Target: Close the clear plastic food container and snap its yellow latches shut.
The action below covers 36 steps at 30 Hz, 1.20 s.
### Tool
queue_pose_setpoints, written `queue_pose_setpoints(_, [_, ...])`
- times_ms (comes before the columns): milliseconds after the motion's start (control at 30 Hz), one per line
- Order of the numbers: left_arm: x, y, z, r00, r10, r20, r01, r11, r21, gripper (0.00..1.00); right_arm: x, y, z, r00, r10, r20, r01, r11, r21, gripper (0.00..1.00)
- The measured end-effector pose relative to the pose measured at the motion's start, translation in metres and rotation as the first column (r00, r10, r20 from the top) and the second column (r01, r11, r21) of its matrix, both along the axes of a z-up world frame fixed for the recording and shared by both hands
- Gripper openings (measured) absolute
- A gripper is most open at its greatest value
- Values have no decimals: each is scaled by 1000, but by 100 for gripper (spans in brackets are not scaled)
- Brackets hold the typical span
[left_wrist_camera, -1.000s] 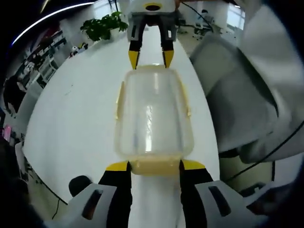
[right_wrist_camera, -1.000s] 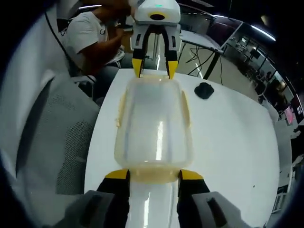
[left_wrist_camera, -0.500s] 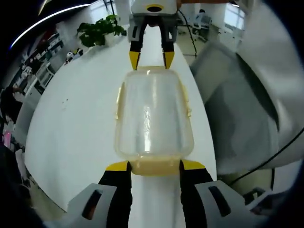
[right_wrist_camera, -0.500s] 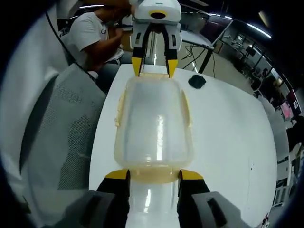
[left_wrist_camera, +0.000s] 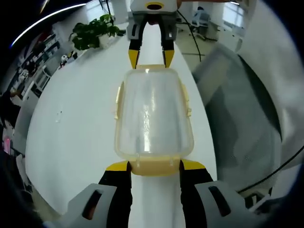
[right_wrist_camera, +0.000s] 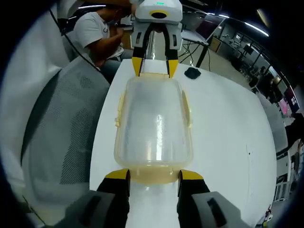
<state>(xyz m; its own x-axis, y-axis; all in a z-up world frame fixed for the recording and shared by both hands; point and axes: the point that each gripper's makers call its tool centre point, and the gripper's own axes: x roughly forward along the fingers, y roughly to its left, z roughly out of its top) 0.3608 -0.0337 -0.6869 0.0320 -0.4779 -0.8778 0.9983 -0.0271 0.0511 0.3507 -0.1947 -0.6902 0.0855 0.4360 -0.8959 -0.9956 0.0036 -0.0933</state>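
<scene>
The white table [left_wrist_camera: 71,142] spans both views. Mid-frame, the clear food container [left_wrist_camera: 153,114] sits between the wide-spread left gripper [left_wrist_camera: 154,166] and right gripper [right_wrist_camera: 153,175]. Latch states are unclear. A potted plant [left_wrist_camera: 90,32] stands upper left; a person [right_wrist_camera: 95,33] sits upper left.

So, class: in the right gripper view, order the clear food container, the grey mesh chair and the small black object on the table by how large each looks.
1. Grey mesh chair, though nearness to the camera may inflate it.
2. Clear food container, a close second.
3. Small black object, clearly smallest, though it also lies farthest away on the table.
</scene>
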Motion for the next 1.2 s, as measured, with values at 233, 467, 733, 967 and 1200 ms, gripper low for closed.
queue_pose_setpoints(233, [4,-24,-7,1000,-9,19,9,1000,6,37,3,-24,-5,1000,-4,6,4,1000,-6,37])
queue_pose_setpoints(467, [5,-42,-18,1000,-14,19,14,1000,18,37,3,-42,-14,1000,-2,4,2,1000,-13,37])
queue_pose_setpoints(733, [8,-54,-33,1000,-13,15,13,999,33,37,7,-53,-28,1000,-4,0,4,1000,-27,37])
queue_pose_setpoints(967, [11,-56,-41,1000,-20,20,19,998,59,37,9,-57,-37,1000,-15,-7,14,1000,-21,37])
queue_pose_setpoints(1200, [11,-56,-51,1000,-22,12,21,997,78,37,9,-57,-47,1000,-12,-12,12,1000,-18,37])
